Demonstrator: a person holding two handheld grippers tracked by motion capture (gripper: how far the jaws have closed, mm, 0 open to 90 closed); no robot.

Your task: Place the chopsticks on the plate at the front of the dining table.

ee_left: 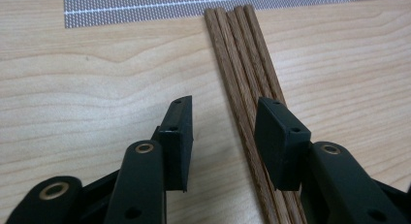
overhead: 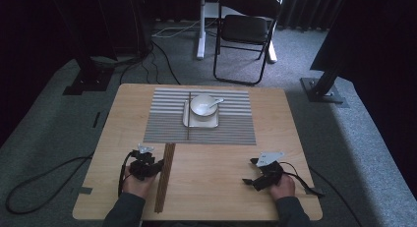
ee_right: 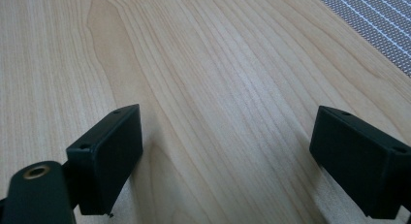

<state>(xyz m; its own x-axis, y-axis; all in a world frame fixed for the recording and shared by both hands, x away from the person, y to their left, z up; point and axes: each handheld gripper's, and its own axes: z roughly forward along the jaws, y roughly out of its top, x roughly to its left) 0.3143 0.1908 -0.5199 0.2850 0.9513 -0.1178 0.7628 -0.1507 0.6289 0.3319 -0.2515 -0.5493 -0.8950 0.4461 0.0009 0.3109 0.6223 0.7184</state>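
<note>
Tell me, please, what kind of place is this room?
Probably a recording studio or lab, not a home: a lone wooden table on grey carpet, dark curtains around, a black folding chair, metal stand bases, and cables on the floor.

This looks like a lab or recording studio rather than a home. A small wooden desk (overhead: 275,153) stands alone on grey carpet (overhead: 354,138), ringed by dark curtains (overhead: 378,40). Metal stand bases (overhead: 322,89) are fixed to the floor on both sides, cables (overhead: 147,60) trail across the carpet, and a black folding chair (overhead: 246,30) stands behind, beside what may be a white desk leg (overhead: 200,25).
</note>
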